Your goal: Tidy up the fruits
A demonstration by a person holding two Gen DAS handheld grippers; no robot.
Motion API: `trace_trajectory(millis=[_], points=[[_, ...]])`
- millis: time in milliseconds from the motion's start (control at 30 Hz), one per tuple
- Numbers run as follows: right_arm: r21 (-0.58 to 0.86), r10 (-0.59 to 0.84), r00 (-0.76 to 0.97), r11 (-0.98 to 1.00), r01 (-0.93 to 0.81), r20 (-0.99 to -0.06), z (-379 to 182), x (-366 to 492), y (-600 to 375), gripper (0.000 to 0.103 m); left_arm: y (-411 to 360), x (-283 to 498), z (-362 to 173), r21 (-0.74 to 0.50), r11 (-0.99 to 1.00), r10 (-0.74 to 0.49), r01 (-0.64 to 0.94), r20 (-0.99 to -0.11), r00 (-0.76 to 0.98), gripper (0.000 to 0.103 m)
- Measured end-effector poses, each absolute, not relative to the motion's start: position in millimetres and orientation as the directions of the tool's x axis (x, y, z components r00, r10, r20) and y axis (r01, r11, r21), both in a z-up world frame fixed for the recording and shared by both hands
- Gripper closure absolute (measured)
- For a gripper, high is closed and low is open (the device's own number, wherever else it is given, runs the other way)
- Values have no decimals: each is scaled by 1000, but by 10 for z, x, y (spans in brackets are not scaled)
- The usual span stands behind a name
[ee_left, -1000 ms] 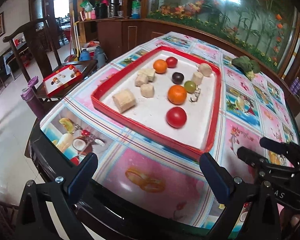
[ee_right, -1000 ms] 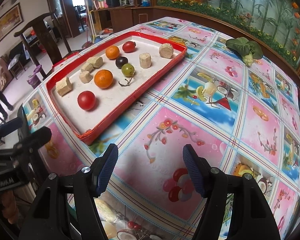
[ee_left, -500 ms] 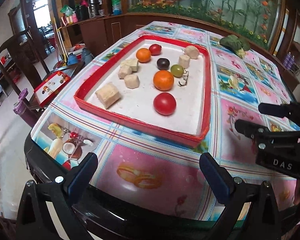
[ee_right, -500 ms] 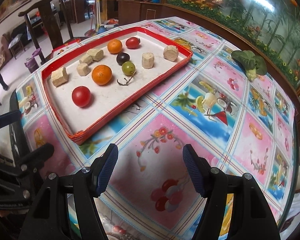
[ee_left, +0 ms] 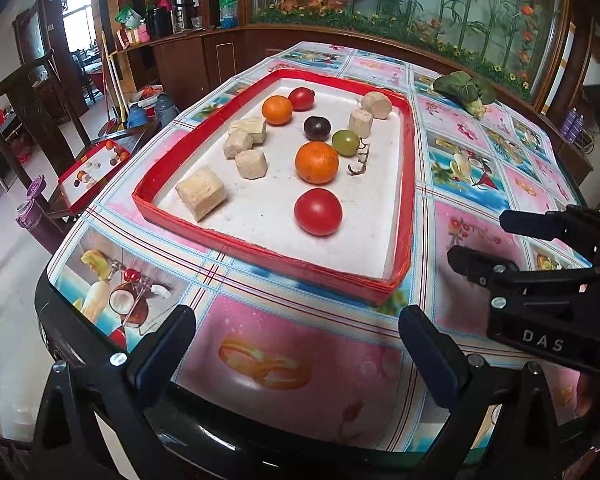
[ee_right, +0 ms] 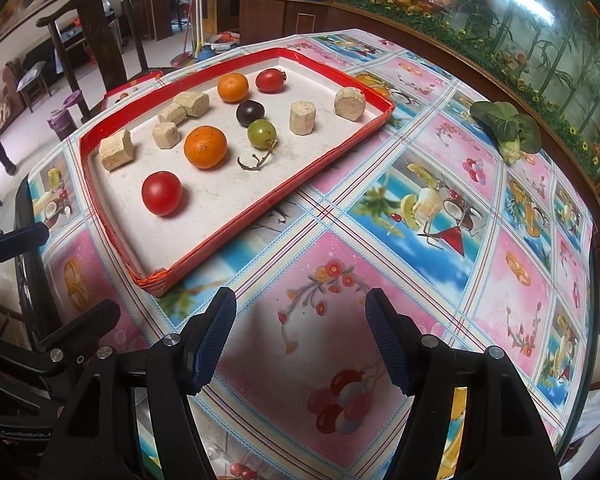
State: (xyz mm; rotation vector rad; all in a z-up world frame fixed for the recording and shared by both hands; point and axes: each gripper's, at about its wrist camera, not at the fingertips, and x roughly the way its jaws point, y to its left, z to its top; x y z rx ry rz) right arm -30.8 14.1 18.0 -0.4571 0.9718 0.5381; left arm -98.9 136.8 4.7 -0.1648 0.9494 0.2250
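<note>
While both the left gripper (ee_left: 296,342) and the right gripper (ee_right: 300,334) hang wide and empty, the smooth, soft tomato (ee_left: 318,212) at the tray's (ee_left: 406,184) six o'clock needs gentle side pinching

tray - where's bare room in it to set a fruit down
Most bare room is the near end of the red tray, between the big tomato and the near rim. Another bare strip runs along the right rim, past the dry stem. The far half is crowded: oranges, grapes and beige chunks sit close together. Both tools are open over the tablecloth, outside the tray.
</note>
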Motion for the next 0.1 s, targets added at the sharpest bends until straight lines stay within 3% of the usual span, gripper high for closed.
trace_trajectory(millis=[100], points=[[-122,219,450,779,-614,-866,170,-301,161,36,1390,-975,39,-62,962,100,-266,-827,554,1]])
